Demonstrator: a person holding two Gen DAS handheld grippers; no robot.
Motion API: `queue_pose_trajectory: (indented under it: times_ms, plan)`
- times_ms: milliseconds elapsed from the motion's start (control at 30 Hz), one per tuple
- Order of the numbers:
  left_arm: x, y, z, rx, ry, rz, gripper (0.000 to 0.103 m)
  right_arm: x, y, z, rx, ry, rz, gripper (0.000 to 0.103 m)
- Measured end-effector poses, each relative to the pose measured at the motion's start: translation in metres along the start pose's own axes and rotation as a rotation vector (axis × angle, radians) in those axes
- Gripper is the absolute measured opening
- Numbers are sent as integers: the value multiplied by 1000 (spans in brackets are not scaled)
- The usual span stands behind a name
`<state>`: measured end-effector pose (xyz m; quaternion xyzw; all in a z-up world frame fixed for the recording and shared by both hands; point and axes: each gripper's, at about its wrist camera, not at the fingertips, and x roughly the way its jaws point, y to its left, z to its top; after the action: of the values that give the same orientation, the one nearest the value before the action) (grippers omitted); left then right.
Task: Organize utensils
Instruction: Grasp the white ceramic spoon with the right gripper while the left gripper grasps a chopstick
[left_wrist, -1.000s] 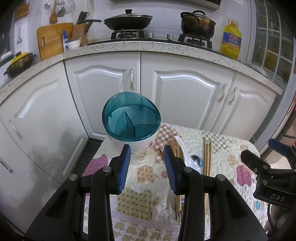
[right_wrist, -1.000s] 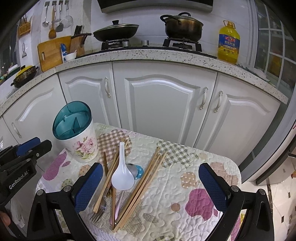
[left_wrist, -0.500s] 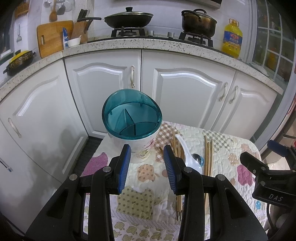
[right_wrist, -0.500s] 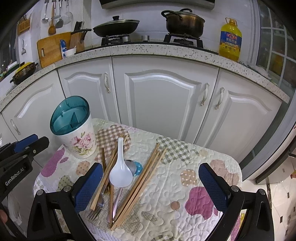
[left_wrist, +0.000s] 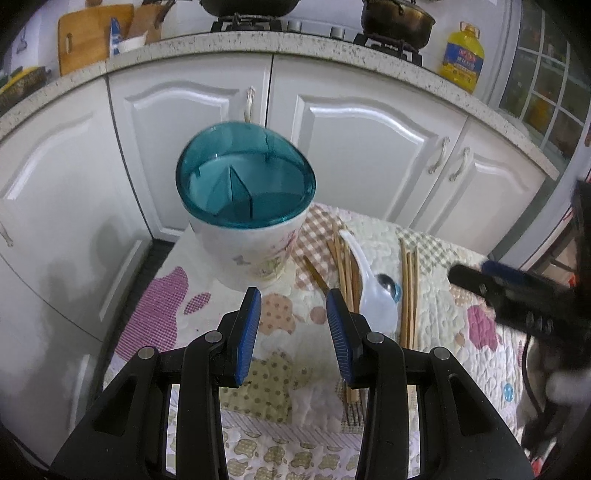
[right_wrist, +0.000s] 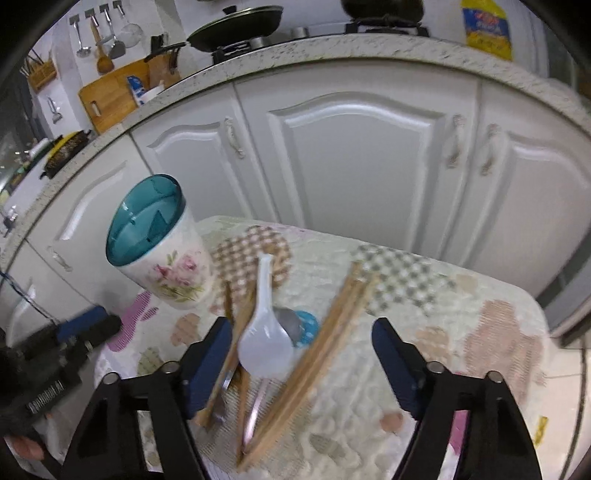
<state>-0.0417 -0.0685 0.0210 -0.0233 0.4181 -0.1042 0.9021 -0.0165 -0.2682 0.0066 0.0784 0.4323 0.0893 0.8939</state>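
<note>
So nothing is sorted yet: the holder (right_wrist: 157, 240) stands empty, and the white spoon (right_wrist: 264, 332), chopsticks (right_wrist: 325, 354) and fork lie right of it. My left gripper (left_wrist: 293, 301) and right gripper (right_wrist: 301, 347) are both spread, holding nothing.

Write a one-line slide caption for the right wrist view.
Open right gripper above white spoon and chopsticks, beside empty teal-lidded holder.

Showing a white utensil holder (right_wrist: 173, 273) printed with pink roses and green leaves, capped by a translucent teal divided insert (left_wrist: 245, 182). Lying on a cream quilted cloth (right_wrist: 424, 332) patched with purple shapes, brown and grey checks, and dotted peach blobs. Displaying a white plastic spoon (right_wrist: 264, 332), tan wooden chopsticks (right_wrist: 325, 354), black grippers wearing blue pads (left_wrist: 248, 328), white cabinet doors (left_wrist: 354, 147).
</note>
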Motion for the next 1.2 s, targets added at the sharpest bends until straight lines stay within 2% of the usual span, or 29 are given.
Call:
queue_pose_trajectory:
  times_ms: [167,333,433,500,533,700,967,1033,1100,1200]
  plan:
    - [6,0,-2,16,1,-3,36,46,4,20,0,86,84,52]
    - [15,2,-3,24,24,-7,36,89,15,32,-30,159,131,50]
    - [25,1,-3,23,48,-18,36,114,16,35,-28,201,152,37]
    - [32,-1,-3,25,62,-26,36,125,11,35,3,222,186,16]
    - [36,-2,-3,26,70,-33,36,128,7,34,23,233,198,12]
    - [54,-11,0,42,87,-55,36,113,-7,25,42,216,218,12]
    - [99,-35,-6,44,190,-142,34,68,-55,-3,156,166,199,12]
    - [113,-37,-9,33,229,-153,25,62,-59,-7,171,160,195,12]
    - [115,-36,-8,7,228,-188,13,56,-62,-11,180,154,196,12]
    - [109,-37,-10,31,220,-179,5,46,-68,-15,186,145,205,12]
